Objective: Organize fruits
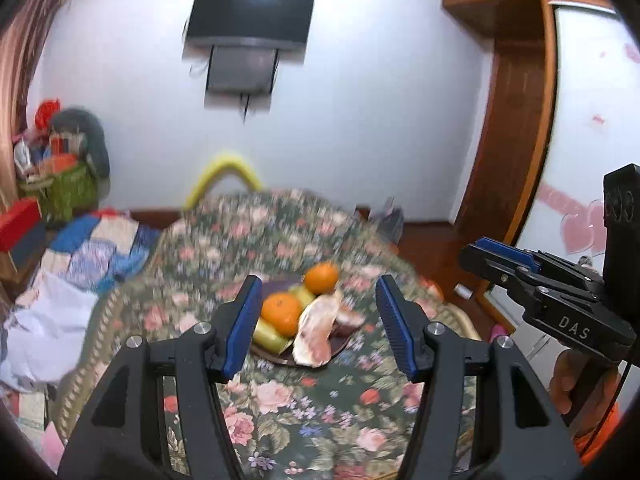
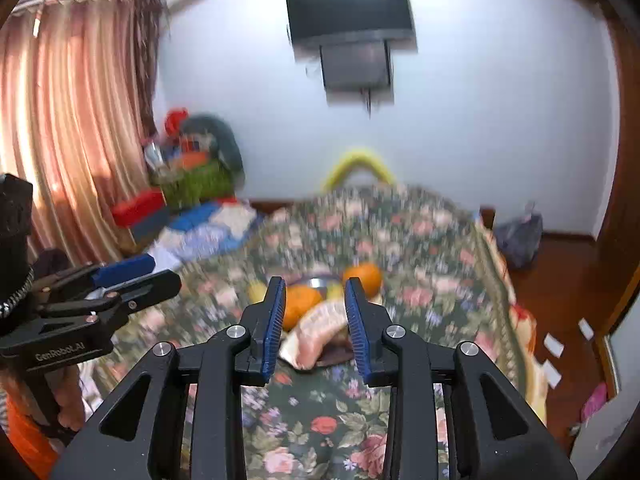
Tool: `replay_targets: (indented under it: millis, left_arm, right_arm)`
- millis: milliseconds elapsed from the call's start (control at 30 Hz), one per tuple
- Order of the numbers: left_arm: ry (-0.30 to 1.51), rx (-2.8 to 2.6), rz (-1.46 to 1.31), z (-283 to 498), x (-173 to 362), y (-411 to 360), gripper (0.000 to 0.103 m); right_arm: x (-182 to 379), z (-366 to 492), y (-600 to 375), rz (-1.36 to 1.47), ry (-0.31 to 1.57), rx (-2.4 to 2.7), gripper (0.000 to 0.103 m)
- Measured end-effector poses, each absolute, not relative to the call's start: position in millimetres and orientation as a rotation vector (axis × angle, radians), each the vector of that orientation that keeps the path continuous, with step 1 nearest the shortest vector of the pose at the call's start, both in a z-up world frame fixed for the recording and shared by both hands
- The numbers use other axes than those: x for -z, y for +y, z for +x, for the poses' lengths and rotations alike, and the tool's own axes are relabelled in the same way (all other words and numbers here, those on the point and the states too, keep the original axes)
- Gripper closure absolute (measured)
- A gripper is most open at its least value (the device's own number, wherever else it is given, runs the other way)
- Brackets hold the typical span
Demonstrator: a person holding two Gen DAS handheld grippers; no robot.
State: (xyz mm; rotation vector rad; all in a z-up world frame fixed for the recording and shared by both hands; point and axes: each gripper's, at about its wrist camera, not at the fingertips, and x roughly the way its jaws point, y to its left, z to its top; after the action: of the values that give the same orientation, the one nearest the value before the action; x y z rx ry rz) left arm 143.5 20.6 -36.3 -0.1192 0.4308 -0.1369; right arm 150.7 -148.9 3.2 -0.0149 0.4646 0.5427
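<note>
A dark plate point(image 1: 340, 346) on a floral bedspread holds two oranges point(image 1: 281, 311) point(image 1: 321, 278), yellow-green fruit point(image 1: 267, 336) and a peeled pomelo segment point(image 1: 316, 334). My left gripper point(image 1: 316, 324) is open and empty, held above the bed short of the plate. My right gripper point(image 2: 314, 324) is open and empty, also short of the plate point(image 2: 332, 358); the pomelo segment point(image 2: 316, 334) and an orange point(image 2: 298, 306) show between its fingers. Another orange point(image 2: 366, 276) sits behind. The right gripper also shows in the left wrist view point(image 1: 492, 258), and the left gripper shows in the right wrist view point(image 2: 132, 276).
The floral bedspread point(image 1: 280, 400) covers the bed. Folded cloths point(image 1: 88, 256) and a basket of clutter point(image 1: 68, 184) lie at the left. A TV point(image 1: 250, 12) hangs on the far wall. A wooden wardrobe point(image 1: 516, 120) and wood floor are at the right.
</note>
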Motion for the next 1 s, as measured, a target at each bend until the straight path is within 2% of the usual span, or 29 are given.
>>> replay_targets:
  millis: [67, 200, 267, 400, 467, 567, 733, 1000]
  left_arm:
    - [0.378, 0.142, -0.108, 125, 20, 16, 0.044]
    - [0.304, 0.134, -0.1, 97, 0, 10, 0.038]
    - [0.271, 0.125, -0.096, 83, -8, 9, 0.036]
    - [0.229, 0.11, -0.099, 66, -15, 9, 0.022]
    - [0.207, 0.105, -0.093, 60, -17, 9, 0.016]
    - [0.186, 0.08, -0.078, 52, -19, 6, 0.01]
    - [0.184, 0.065, -0.076, 49, -16, 6, 0.001]
    - [0.2, 0.057, -0.079, 50, -11, 6, 0.0]
  right_arm:
    - [-19, 134, -154, -0.002, 0.406, -0.539, 0.064]
    - [-43, 101, -162, 0.019, 0.308, -0.531, 0.057]
    - [-51, 88, -166, 0.034, 0.27, -0.531, 0.045]
    - [-56, 74, -167, 0.034, 0.22, -0.516, 0.029]
    - [-55, 72, -167, 0.04, 0.208, -0.503, 0.014]
    - [-52, 75, -167, 0.047, 0.199, -0.491, 0.0]
    - [-49, 70, -167, 0.029, 0.208, -0.468, 0.0]
    - [-49, 62, -171, 0.016, 0.207, -0.467, 0.0]
